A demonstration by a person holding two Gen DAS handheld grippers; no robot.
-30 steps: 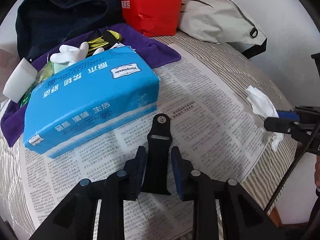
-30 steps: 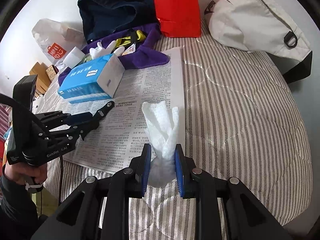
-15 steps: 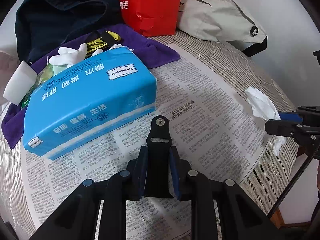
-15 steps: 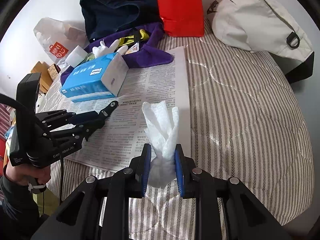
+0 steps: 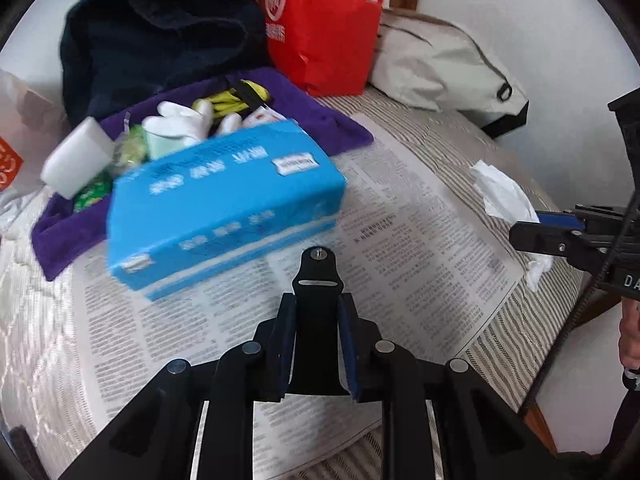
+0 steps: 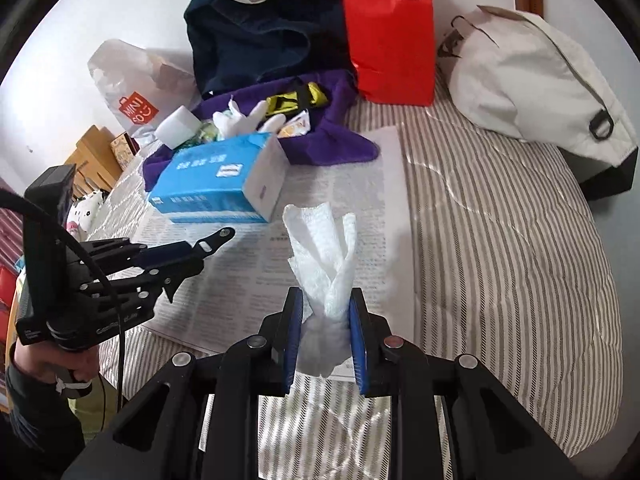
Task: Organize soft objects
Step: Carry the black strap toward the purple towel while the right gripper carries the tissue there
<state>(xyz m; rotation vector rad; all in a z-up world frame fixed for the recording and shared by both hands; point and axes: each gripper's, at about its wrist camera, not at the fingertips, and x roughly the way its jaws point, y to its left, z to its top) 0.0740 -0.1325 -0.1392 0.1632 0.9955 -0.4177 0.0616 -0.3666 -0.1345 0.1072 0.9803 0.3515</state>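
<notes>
My left gripper (image 5: 317, 300) is shut on a black strap (image 5: 318, 280) with a metal stud at its tip, held above the newspaper (image 5: 420, 264). From the right wrist view that left gripper (image 6: 176, 254) reaches in from the left with the strap (image 6: 214, 239) sticking out. My right gripper (image 6: 325, 296) is shut on a crumpled white tissue (image 6: 320, 240) that stands up between the pads. It appears in the left wrist view as the right gripper (image 5: 552, 232) with the tissue (image 5: 500, 192). A blue tissue pack (image 5: 224, 204) lies on the newspaper.
A purple cloth (image 5: 320, 120) behind the pack carries white gloves (image 5: 180, 120), a white sponge (image 5: 76, 160) and yellow-black items. Behind it stand a red paper bag (image 5: 320, 20), a navy bag (image 5: 160, 32) and a beige bag (image 5: 440, 64). The striped bed cover (image 6: 500, 240) extends right.
The left jaws closed on the black strap and lifted it off the newspaper, pulling back from the blue pack. The right gripper rose slightly with the tissue.
</notes>
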